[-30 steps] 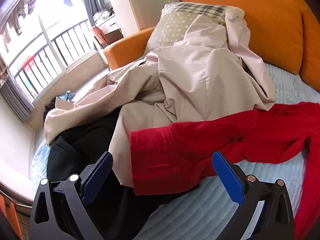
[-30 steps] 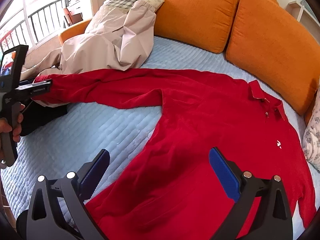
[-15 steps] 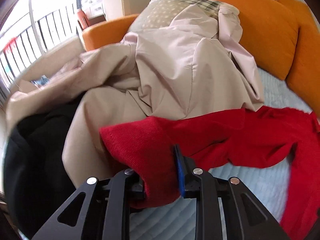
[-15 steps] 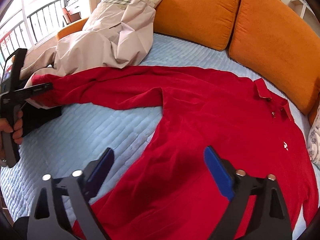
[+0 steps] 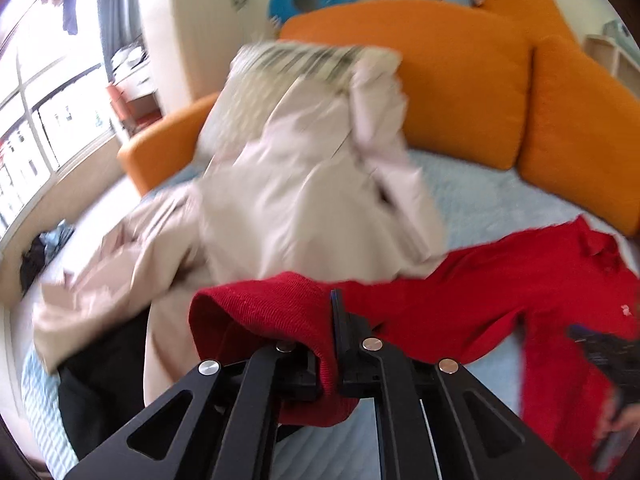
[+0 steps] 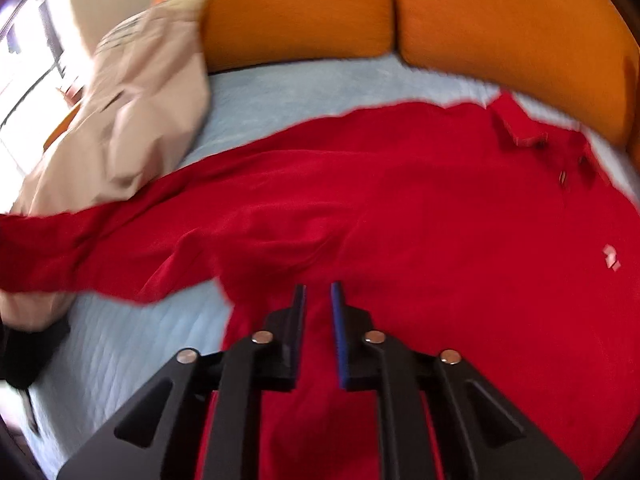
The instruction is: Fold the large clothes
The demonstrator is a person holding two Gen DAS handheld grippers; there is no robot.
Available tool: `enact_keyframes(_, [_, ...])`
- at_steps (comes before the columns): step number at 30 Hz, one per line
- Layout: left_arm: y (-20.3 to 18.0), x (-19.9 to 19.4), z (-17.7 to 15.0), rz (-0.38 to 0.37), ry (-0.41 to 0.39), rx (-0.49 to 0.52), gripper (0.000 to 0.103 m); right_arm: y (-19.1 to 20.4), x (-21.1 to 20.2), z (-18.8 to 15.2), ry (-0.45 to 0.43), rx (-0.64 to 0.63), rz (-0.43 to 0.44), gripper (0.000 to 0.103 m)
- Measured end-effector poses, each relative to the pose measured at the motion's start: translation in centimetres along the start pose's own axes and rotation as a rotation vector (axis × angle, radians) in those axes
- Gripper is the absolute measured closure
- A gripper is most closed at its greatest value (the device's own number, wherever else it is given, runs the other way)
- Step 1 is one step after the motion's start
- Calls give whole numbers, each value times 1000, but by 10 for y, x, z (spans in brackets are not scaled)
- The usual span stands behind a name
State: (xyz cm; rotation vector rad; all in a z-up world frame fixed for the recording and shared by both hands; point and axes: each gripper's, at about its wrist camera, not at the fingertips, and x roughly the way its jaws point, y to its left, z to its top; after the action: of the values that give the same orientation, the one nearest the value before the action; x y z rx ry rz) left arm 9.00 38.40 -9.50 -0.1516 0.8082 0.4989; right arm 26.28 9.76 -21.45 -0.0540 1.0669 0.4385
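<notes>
A red shirt point(image 6: 400, 208) is spread across a pale blue bed cover point(image 6: 280, 88), its collar point(image 6: 520, 128) toward the orange cushions point(image 6: 296, 12) and one long sleeve point(image 6: 80, 240) stretched out to the left in the right wrist view. The cuff point(image 5: 276, 320) of that sleeve is clamped in the left gripper point(image 5: 326, 360), whose jaws are closed on the bunched knit, so that the cuff is raised off the cover and folded over the fingers. The right gripper point(image 6: 318, 320) is placed over the body of the shirt near the armpit; its jaws have just been closing and are seen nearly together, with only a narrow gap in which red cloth is visible; whether the pads actually pinch the fabric cannot be told through the blur. A beige coat point(image 5: 304, 184) is heaped beyond the sleeve, leaning up against a checked pillow point(image 5: 304, 60) and partly overlapped by the sleeve. A black garment point(image 5: 100, 380) is lying under the coat at the near left edge of the bed. At the lower right of the left wrist view a hand point(image 5: 620, 424) is glimpsed on a dark handle. A railed window point(image 5: 48, 120) is seen at the left.
</notes>
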Motion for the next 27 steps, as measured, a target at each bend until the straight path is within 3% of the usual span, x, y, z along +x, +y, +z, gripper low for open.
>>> enact_keyframes(7, [-76,-50,73,-81,-79,142,94,-18,32,-13,21,175,102,102])
enact_keyframes(12, [-171,-87,123,-148,-165,281,94,-24,38,-46,-21,336,124,103])
enact_keyframes(15, [-233,-107,141,-203,-207,360,94,-20,37,-52,-40,357,102,103])
enact_keyframes(22, [-381,-158,156,-357,-271,506,94,-11,33,-56,-77,336,82,103])
enact_keyframes(27, [-477,-187,135,-462,-285,580,94,-6,30,-62,-87,319,62,103])
